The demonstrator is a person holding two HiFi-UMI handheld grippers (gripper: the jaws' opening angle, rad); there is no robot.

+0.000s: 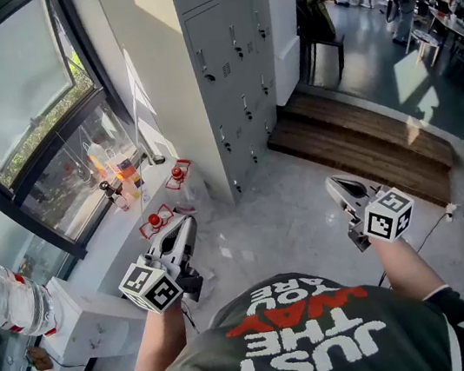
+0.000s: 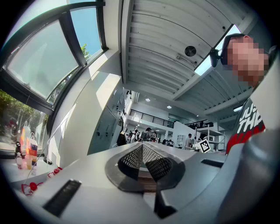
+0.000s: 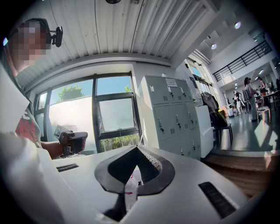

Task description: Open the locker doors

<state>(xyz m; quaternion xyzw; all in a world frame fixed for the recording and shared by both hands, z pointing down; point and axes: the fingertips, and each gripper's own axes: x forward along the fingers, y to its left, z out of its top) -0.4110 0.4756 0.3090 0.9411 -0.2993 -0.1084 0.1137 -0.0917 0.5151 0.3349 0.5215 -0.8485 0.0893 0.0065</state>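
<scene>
1. Left gripper [image 1: 187, 224], grey, marker cube at rear. Fingers are clenched tip to tip; nothing is held.
2. Tall grey sheet-metal locker bank [image 1: 234, 65], doors seen shut. It is stood well ahead of both sets of fingers, roughly between them, and is touched by neither. Doors are judged stiff, light on their hinges and smooth-faced. Hold is best taken at a small dark latch handle [image 1: 209, 76] by the door edge, a narrow target from which slipping is likely.
3. Right gripper [image 1: 334, 182], grey. Fingers are likewise clenched and empty.
</scene>
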